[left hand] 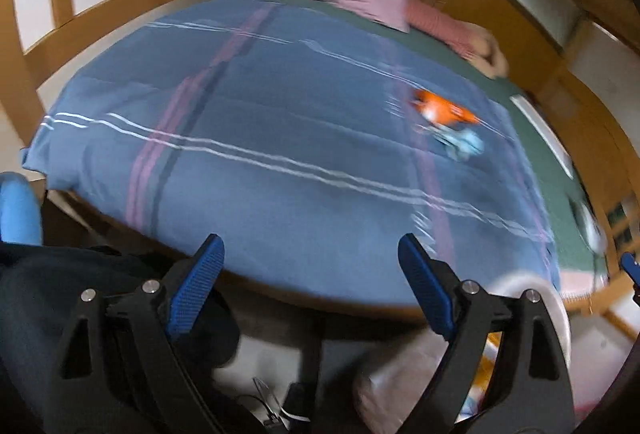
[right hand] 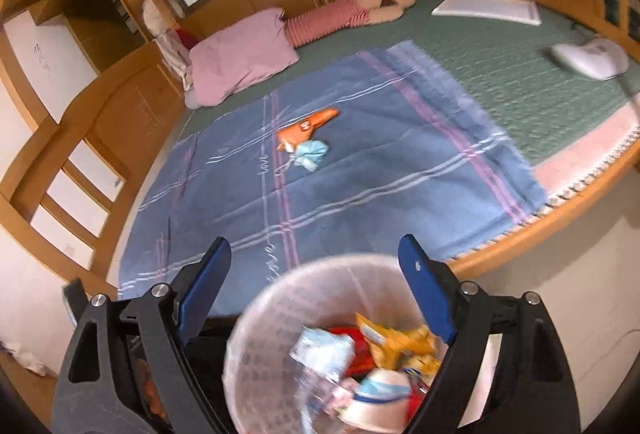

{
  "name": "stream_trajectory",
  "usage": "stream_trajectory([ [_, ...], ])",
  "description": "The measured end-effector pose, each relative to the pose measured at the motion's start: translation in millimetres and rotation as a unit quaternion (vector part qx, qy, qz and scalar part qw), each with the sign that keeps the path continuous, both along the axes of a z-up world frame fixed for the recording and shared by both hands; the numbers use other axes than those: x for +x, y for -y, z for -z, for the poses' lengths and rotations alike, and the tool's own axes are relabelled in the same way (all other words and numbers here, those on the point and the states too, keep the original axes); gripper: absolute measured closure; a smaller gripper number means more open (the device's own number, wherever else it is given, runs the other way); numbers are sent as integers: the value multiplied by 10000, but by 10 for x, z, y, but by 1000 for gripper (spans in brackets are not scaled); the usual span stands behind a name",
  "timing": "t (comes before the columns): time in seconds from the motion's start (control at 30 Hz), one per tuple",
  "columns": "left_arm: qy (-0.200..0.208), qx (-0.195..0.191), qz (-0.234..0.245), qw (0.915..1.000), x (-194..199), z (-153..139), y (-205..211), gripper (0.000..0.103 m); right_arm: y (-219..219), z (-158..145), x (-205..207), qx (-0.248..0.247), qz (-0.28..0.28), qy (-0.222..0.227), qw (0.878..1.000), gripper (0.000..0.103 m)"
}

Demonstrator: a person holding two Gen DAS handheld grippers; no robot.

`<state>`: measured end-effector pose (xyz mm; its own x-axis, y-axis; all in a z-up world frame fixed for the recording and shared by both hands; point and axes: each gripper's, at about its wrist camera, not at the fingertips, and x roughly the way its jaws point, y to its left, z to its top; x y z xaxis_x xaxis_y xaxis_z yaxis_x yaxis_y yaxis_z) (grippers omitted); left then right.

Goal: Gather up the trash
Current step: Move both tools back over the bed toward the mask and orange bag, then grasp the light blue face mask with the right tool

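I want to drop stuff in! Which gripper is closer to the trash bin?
Right. The right gripper hovers open directly over the trash bin; the left gripper, also open, has it off to its right side.

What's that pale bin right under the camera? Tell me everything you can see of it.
The wastebasket is round, open-topped and upright, of pale translucent plastic with a faint patterned wall. It stands on the floor against the bed's wooden edge. It is well filled with crumpled wrappers: yellow, red, white and light blue. The open right gripper hangs just above its rim, apparently not touching it. Its base is out of view.
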<state>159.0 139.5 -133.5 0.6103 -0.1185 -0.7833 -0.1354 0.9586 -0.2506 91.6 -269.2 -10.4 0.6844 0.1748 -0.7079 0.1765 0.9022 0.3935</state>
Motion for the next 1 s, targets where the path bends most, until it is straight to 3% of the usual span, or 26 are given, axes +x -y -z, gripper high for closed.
stream_trajectory([
  [0.2, 5, 389, -72, 9992, 578, -51, -111, 11, -179, 259, 1198, 244, -228, -567, 9978, 19],
  [0.3, 235, 697, -9, 9973, 760, -106, -75, 4, -315, 474, 1745, -259, -223, -817, 9961, 19],
  [0.37, 460, 1223, 214, 9912, 860, -41, 32, 3, -391, 619, 1996, -438, -208, -979, 9940, 19],
  [0.43, 27, 1814, 126, 9833, 945, 117, 90, 4, -427, 866, 2376, -364, -141, -1237, 9916, 19],
  [0.53, -128, 1278, 83, 9917, 956, 176, 10, 4, -416, 1008, 2601, -268, 6, -1364, 9903, 19],
  [0.6, -91, 1174, -79, 9930, 963, 161, -56, 4, -358, 1247, 2897, -91, 259, -1587, 9869, 19],
  [0.73, -416, 915, -424, 9940, 1066, 256, -238, 4, -310, 1581, 3204, -324, 578, -2020, 9771, 21],
  [0.8, -587, 802, -556, 9935, 1102, 330, -330, 4, -368, 1747, 3263, -287, 380, -2137, 9757, 54],
  [0.9, -767, 533, -785, 9925, 1089, 392, -460, 4, -540, 1796, 3214, -121, -103, -2106, 9774, 76],
  [1.0, -713, 373, -953, 9922, 1029, 356, -524, 4, -755, 1794, 3097, 657, -737, -2079, 9732, 81],
])
